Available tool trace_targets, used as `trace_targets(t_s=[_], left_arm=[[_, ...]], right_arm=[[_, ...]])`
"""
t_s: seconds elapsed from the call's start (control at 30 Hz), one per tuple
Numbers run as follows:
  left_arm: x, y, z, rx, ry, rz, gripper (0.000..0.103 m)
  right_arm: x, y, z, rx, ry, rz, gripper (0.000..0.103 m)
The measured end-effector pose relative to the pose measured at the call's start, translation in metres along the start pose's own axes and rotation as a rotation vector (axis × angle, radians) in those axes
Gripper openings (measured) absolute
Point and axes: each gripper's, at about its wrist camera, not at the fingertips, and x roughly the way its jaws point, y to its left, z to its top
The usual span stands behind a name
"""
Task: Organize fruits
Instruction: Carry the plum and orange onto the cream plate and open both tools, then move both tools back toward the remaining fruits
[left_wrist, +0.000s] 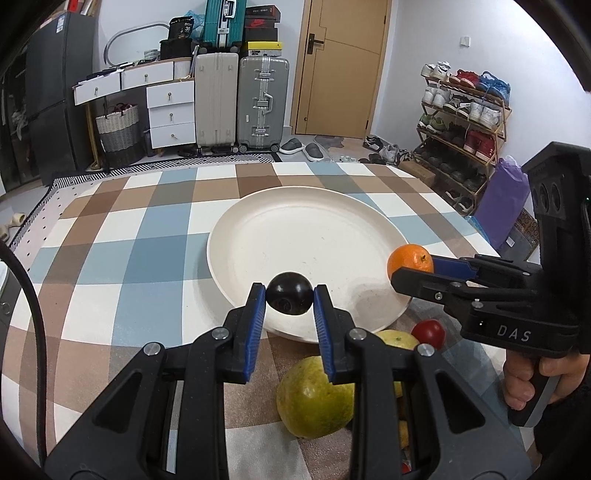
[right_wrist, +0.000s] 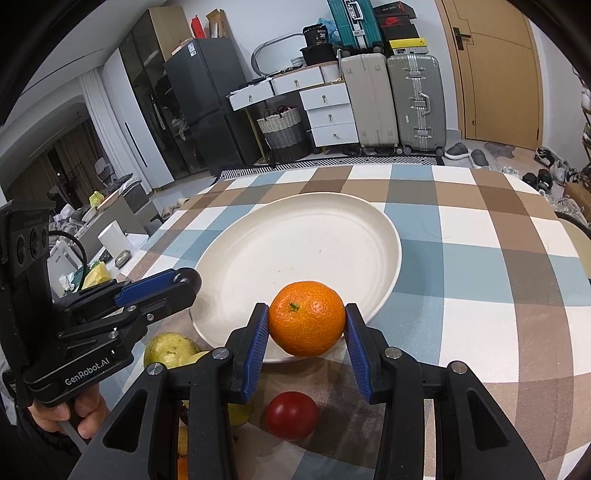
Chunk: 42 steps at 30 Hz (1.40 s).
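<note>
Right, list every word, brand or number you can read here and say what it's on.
"DAS": body of the right hand-held gripper.
"GenRobot.AI": body of the left hand-held gripper.
"36": black bag on the dresser.
Shoebox prints and the fridge sticker: too small to read.

The left gripper (left_wrist: 290, 295) and right gripper (right_wrist: 307, 325) reach forward side by side (both clamped, each loaded).

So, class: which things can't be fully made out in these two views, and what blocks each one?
- Yellow-green fruit, left wrist view: its right side is behind the left tool.
- Dark fruit, right wrist view: only an edge shows past the left tool.
- Orange piece, right wrist view: cut by the bottom edge, behind the right tool.
</note>
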Motion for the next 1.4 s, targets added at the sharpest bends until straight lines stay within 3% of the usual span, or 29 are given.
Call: trace_targets(t_s=[0.27, 0.33, 0.5, 0.63, 0.7, 0.87, 1.03, 1.2, 1.27, 1.4], left_arm=[[0.002, -0.001, -0.003, 0.002, 0.01, -0.006, 0.024], [0.002, -0.001, -0.004, 0.001, 0.011, -0.007, 0.024], [0.003, -0.001, -0.005, 0.001, 0.011, -0.007, 0.024], [0.004, -0.001, -0.006, 0.004, 0.018, -0.009, 0.024], [0.005, -0.001, -0.008, 0.005, 0.024, -0.013, 0.03], [-0.002, -0.002, -0.01, 0.008, 0.005, -0.006, 0.062], [-0.013, -0.001, -0.012, 0.007, -0.022, 0.001, 0.08], [-0.023, 0.005, -0.013, -0.021, -0.03, 0.001, 0.088], [-0.027, 0.009, -0.015, -0.029, -0.032, 0.013, 0.103], [-0.035, 0.016, -0.018, -0.058, -0.038, 0.024, 0.103]], right_arm=[[0.001, 0.006, -0.003, -0.023, -0.003, 0.005, 0.044], [-0.001, 0.005, -0.004, -0.02, -0.008, 0.019, 0.051], [-0.006, 0.005, -0.005, -0.021, -0.027, 0.013, 0.054], [-0.012, 0.004, -0.007, -0.021, -0.045, 0.002, 0.064], [-0.015, 0.004, -0.007, -0.026, -0.054, -0.011, 0.066], [-0.021, 0.001, -0.007, -0.026, -0.068, -0.032, 0.074], [-0.023, -0.005, -0.009, -0.01, -0.073, -0.048, 0.087], [-0.026, -0.005, -0.012, -0.024, -0.075, -0.082, 0.1], [-0.028, -0.005, -0.013, -0.03, -0.08, -0.086, 0.103], [-0.03, -0.008, -0.014, -0.036, -0.072, -0.082, 0.103]])
